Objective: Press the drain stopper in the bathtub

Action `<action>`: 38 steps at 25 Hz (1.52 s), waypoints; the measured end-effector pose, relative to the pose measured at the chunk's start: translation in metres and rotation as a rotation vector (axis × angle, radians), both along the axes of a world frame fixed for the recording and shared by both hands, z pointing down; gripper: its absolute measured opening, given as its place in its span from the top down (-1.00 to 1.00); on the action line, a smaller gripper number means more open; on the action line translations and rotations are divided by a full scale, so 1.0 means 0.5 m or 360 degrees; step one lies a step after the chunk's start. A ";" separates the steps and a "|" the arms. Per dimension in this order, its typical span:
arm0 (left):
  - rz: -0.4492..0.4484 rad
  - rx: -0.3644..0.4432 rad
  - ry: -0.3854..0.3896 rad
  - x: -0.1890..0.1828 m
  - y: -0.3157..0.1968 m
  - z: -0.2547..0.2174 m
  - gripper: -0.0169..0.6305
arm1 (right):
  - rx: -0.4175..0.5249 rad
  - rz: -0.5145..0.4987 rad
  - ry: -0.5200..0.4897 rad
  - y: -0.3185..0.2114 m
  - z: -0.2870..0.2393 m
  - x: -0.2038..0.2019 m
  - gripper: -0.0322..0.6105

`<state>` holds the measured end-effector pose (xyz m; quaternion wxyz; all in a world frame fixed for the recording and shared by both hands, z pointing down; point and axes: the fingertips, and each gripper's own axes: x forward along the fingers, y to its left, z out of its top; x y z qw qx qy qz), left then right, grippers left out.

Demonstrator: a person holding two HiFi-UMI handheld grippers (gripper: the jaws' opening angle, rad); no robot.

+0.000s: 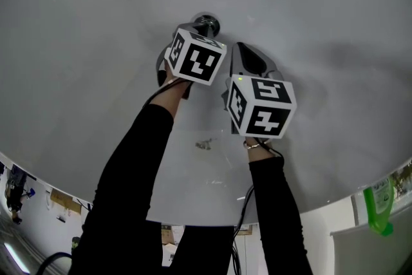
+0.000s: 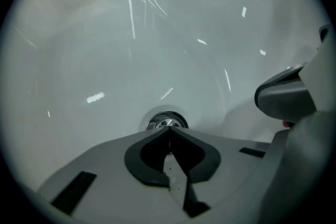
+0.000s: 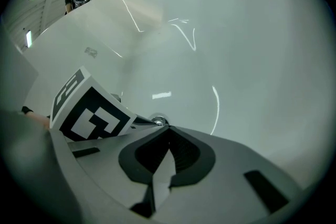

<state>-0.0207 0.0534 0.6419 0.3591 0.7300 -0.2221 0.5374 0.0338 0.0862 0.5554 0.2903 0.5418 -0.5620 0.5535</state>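
While the left gripper, jaws pressed together, points at the stopper, the right gripper, jaws also together, hangs just beside it.

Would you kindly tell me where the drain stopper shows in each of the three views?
Head view: drain stopper upper centre, just beyond the left gripper's marker cube.
Left gripper view: lower centre, just past the shut fingers.
Right gripper view: centre, a sliver peeking beside that cube.
Shared landmark: the marker cube, in head and right gripper views.
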 end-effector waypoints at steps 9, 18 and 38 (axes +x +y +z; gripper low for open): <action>-0.0076 -0.0059 0.0046 -0.002 0.000 -0.010 0.93 | 0.0020 -0.0003 0.0020 -0.006 -0.020 -0.003 0.89; -0.0038 -0.0017 0.0081 -0.009 -0.003 -0.043 0.93 | 0.0042 -0.0013 0.0043 -0.008 -0.047 -0.011 0.89; -0.0067 0.0129 0.0243 -0.029 -0.041 -0.274 0.93 | 0.0142 0.0044 0.0079 -0.031 -0.202 -0.031 0.89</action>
